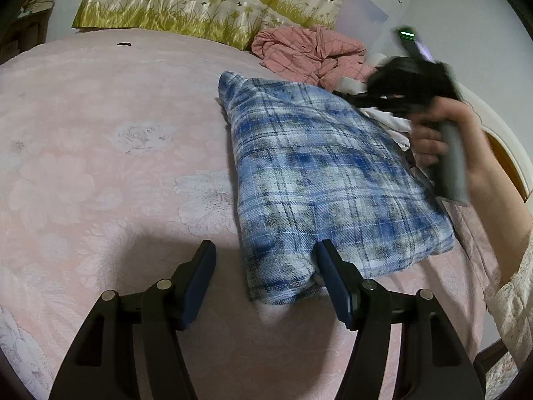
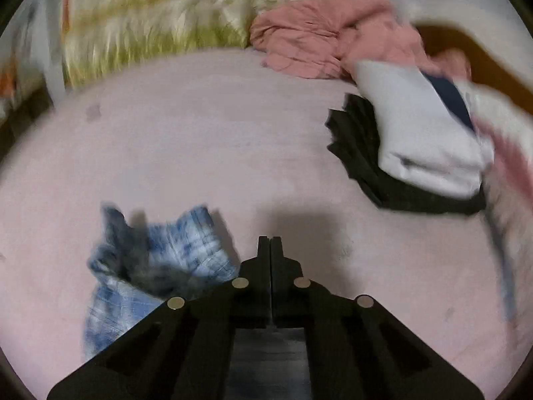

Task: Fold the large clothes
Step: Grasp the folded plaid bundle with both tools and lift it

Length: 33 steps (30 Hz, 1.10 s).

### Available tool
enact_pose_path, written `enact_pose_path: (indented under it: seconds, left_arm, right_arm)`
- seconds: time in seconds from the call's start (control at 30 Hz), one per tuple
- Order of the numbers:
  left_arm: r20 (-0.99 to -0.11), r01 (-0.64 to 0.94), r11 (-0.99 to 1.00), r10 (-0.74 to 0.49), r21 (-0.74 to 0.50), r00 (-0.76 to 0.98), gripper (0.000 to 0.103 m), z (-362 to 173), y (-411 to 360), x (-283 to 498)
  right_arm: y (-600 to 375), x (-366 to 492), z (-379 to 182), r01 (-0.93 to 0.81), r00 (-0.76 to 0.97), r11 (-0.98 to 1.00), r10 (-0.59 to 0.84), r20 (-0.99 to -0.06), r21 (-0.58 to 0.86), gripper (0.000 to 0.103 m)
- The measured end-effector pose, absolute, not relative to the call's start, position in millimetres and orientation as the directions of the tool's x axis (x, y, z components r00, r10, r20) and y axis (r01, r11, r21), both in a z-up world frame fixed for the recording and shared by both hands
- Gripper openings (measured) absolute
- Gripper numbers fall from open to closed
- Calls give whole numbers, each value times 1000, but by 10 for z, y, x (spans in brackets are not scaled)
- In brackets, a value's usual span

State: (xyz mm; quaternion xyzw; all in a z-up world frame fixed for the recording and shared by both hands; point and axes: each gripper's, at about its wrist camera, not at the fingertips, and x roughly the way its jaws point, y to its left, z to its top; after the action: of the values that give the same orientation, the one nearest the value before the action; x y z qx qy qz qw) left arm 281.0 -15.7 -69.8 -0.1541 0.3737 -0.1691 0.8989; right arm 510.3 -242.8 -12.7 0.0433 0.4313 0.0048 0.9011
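Observation:
A folded blue plaid garment [image 1: 326, 173] lies on the pink floral bed cover [image 1: 110, 140]. My left gripper [image 1: 265, 261] stands open low over the bed, and the garment's near left corner sits between its fingers with the pads not pressing on it. In the right wrist view my right gripper [image 2: 270, 243] is shut with nothing between its jaws, above bare bed cover [image 2: 200, 140], and the plaid garment [image 2: 156, 266] shows blurred at its lower left. From the left wrist view that right gripper [image 1: 359, 97] is a blur beyond the garment's far right side, held by a hand [image 1: 429, 140].
A crumpled pink checked garment [image 1: 309, 50] lies at the back by the green-patterned pillows [image 1: 186, 10]. A white folded piece [image 2: 419, 130] rests on a black one [image 2: 363, 153] at the right. A curved wooden bed frame [image 1: 509, 153] runs along the right edge.

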Motion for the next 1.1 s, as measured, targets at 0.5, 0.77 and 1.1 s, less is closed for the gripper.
enact_pose_path:
  seconds: [0.5,0.77,1.1]
  left_arm:
    - [-620,195,931,-352,-307,702,66,-606,-243,2699]
    - [-609,189,907,-396,-376,687,91,-605,-160,2744]
    - [-526,181,705,-652,-686,546,92,-751,-111,3280]
  right_arm:
    - [-2771,3307,-114,-148,706,939,320,-632,310,88]
    - [-3027,3590,-1021,-8,545,791,516,-661,612,91]
    - [-2854,3654,-1167,-171,501,727,645,-577,665,88]
